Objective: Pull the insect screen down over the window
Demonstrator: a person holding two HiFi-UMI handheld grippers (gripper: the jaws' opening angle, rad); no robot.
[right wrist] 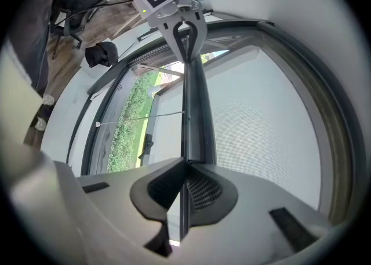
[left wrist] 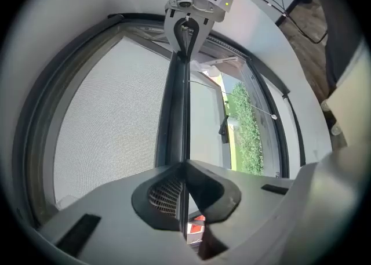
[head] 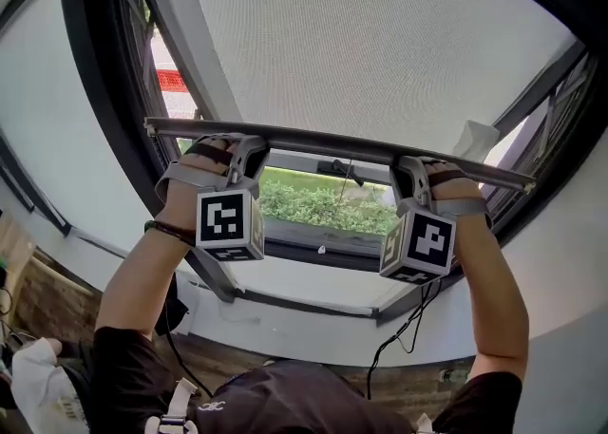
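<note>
— Where is the grey mesh insect screen (head: 380,43)?
— Partway down the dark-framed window (head: 95,100). Its dark metal bottom rail (head: 332,145) runs across, with a green hedge (head: 323,204) visible below.
— And the fingers?
— Clamped narrow: the left gripper (head: 249,144) and the right gripper (head: 410,164) each pinch that rail near an end.

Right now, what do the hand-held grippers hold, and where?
The insect screen's pull bar: left hand-held gripper near one end, right hand-held gripper near the other.
</note>
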